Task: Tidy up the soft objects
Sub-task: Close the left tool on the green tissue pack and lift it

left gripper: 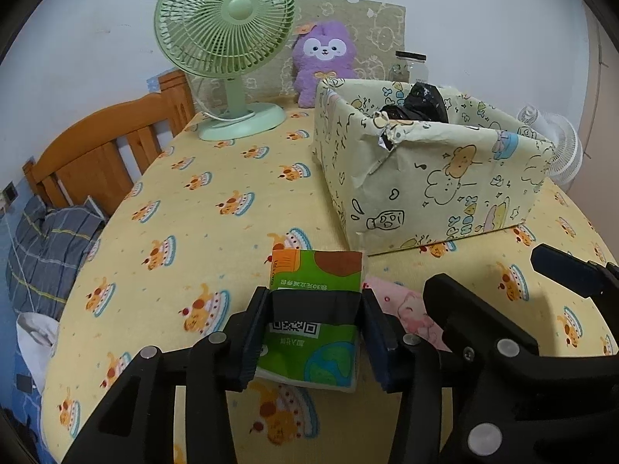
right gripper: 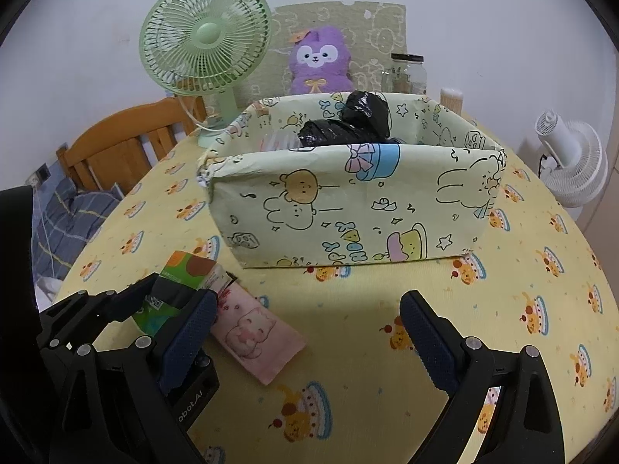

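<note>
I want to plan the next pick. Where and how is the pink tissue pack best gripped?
Grip the pink tissue pack across its narrow width, near the middle, coming from above. It lies flat and long on the tablecloth, so only the long edges offer the jaws a hold. The open right gripper is probably freer; the left gripper is already on the green tissue pack beside it.

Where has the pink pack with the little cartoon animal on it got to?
The pink pack lies flat on the yellow tablecloth in front of the patterned box, just right of the green tissue pack in the left gripper.

Hand-held gripper [left gripper: 314, 334] clamping green tissue pack [left gripper: 315, 297]
</note>
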Tool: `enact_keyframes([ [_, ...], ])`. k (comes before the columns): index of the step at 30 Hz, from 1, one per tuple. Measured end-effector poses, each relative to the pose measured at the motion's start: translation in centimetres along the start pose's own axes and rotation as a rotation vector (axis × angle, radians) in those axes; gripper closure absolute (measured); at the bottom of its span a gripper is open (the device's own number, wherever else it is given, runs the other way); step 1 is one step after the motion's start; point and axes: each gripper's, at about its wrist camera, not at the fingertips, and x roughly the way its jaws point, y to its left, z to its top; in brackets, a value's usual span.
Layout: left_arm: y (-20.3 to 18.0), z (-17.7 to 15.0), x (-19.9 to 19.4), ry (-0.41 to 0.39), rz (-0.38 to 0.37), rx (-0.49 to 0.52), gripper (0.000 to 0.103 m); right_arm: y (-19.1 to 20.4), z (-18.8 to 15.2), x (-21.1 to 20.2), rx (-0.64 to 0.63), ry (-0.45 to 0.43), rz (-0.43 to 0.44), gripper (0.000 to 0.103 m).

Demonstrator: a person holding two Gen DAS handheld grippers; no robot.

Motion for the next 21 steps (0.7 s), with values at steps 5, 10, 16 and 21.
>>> enact_keyframes([
  [5, 0.1, -0.8, -1.1, -0.002, 0.027, -0.023, 0.056, 0.4, -0.4, -0.8, -0.020, -0.003, 0.018, 0.006],
  [10, 0.2, -1.5, -1.7, 0.002, 0.049, -0.031, 0.057, 0.7, -1.0, -1.3, -0.040, 0.003, 0.041, 0.006],
  [16, 0.5, -2.2, -1.6, 0.015, 0.072, -0.027, 0.057, 1.3, -1.4, -0.8, -0.073, 0.034, 0.063, 0.009],
  [21, 0.7, -2.5, -0.9, 0.025, 0.079, -0.003, 0.057, 2.0, -1.3, 0.2, -0.106, 0.055, 0.053, 0.013],
])
